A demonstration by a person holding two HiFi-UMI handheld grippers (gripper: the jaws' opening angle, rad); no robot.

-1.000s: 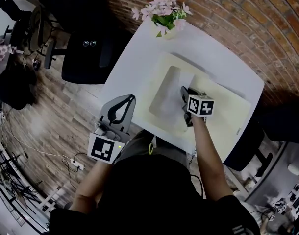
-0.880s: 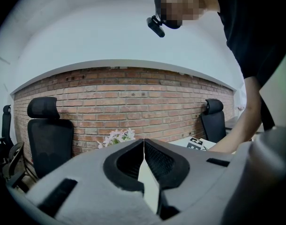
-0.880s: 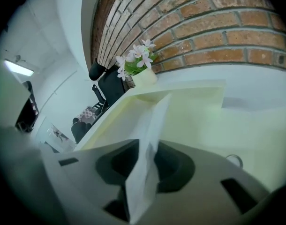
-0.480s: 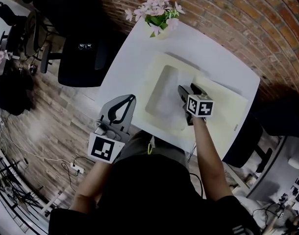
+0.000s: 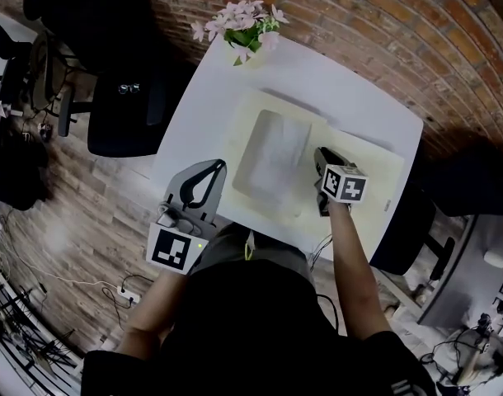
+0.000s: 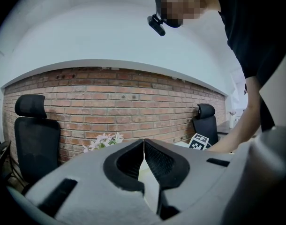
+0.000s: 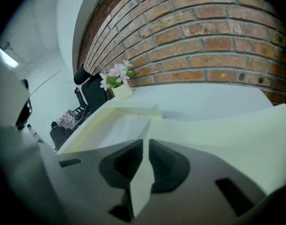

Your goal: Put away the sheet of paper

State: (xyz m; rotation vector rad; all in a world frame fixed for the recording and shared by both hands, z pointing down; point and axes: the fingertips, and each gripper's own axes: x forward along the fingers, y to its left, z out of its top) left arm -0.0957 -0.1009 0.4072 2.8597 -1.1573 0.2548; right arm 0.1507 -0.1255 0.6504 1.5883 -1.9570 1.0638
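Note:
A white sheet of paper (image 5: 272, 151) lies flat on the left half of an open cream folder (image 5: 363, 172) on the white table (image 5: 342, 89). My right gripper (image 5: 321, 157) rests low over the folder's middle fold. Its jaws are closing and stand a narrow gap apart. In the right gripper view, the inner edge of the right flap (image 7: 227, 135) runs into that gap at my right gripper (image 7: 146, 142), and the pads do not press on it. The paper (image 7: 119, 130) lies just ahead to the left. My left gripper (image 5: 207, 170) hangs off the table's near left edge, shut and empty (image 6: 144, 142).
A pot of pink flowers (image 5: 239, 25) stands at the table's far corner by the brick wall. A black office chair (image 5: 124, 97) is left of the table, another chair (image 6: 206, 121) further right. Cables and a power strip lie on the wooden floor.
My right gripper has let go of the sheet and shifted slightly right, onto the folder's middle. The paper stays flat on the left half. The left gripper has not moved.

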